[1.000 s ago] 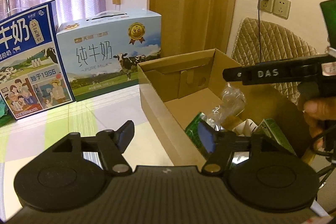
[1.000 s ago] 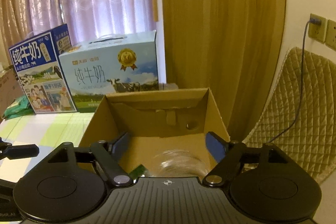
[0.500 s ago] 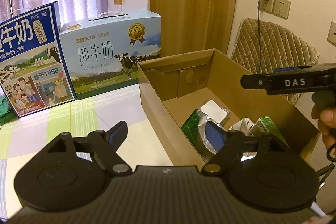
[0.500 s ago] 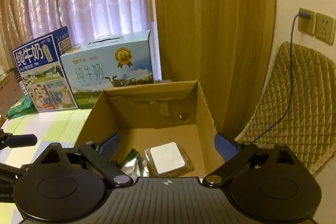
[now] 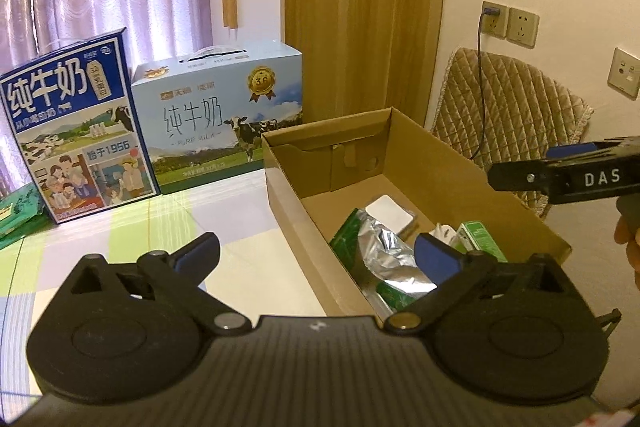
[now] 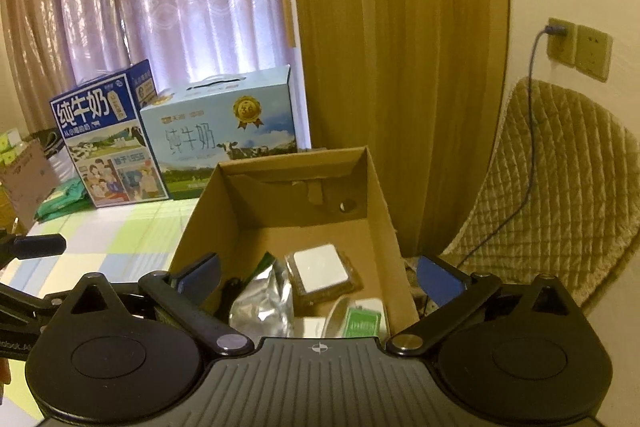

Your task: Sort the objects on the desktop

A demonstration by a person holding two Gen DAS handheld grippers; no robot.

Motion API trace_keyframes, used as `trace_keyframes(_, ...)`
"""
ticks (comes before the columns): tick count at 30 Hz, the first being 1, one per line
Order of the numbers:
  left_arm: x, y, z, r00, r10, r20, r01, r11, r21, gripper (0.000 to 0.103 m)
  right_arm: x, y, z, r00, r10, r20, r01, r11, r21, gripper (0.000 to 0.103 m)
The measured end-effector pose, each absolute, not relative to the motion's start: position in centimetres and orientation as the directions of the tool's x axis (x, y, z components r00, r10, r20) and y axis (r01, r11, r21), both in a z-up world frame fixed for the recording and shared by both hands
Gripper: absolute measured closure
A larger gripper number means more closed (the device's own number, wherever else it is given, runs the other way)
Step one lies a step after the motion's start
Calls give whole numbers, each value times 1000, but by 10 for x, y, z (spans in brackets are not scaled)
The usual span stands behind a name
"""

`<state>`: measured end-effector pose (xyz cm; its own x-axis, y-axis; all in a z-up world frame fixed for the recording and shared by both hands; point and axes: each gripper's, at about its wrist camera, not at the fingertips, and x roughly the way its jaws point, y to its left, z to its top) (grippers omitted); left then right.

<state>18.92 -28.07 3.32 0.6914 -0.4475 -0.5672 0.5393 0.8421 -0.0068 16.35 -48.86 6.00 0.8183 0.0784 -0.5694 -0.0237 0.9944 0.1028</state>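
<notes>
Since a second ago your right gripper (image 6: 318, 277) has pulled back from the cardboard box (image 6: 384, 211), and the clear-wrapped packet it carried (image 6: 320, 271) now lies inside, just ahead of its fingers. Both grippers, the left gripper (image 5: 316, 253) too, are spread and empty. In the box you can count four things: that packet, one silver foil pouch (image 6: 262, 303), one green carton (image 6: 362, 323), one white piece beside it. Two milk cases (image 5: 218, 117) stand beyond; little else looks left to sort.

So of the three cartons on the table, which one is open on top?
The plain brown cardboard box, nearest the tools, is open, with packets lying inside. The dark blue milk carton and the light blue milk carton behind it are printed and closed.
</notes>
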Motion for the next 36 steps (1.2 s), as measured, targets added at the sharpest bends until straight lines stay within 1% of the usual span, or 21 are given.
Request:
trace_keyframes(5,165,-276,38,708,-419,-569,508,861,-2,1,138,-488,67,809,70,-583,-11,995,103,2)
trace_keyframes(10,140,-272,43,720,-379,-581,465,885,0,1,112,-488,73,797,94,-597,2,987,158,2)
trace_keyframes(13,125,-269,48,724,-372,-581,451,893,-10,1,96,-486,76,795,92,-600,13,986,167,2)
trace_keyframes(15,114,-265,53,717,-380,-584,451,892,-27,1,84,-485,80,800,82,-595,17,987,160,2)
trace_keyframes(19,93,-260,59,736,-348,-580,425,905,-3,1,61,-482,86,809,80,-583,5,990,143,2)
trace_keyframes(24,70,-253,64,733,-343,-587,424,906,1,1,40,-478,91,813,59,-579,14,993,120,2)
trace_keyframes(36,34,-244,79,742,-335,-580,402,915,-15,1,-4,-465,111,827,62,-559,5,993,118,2)
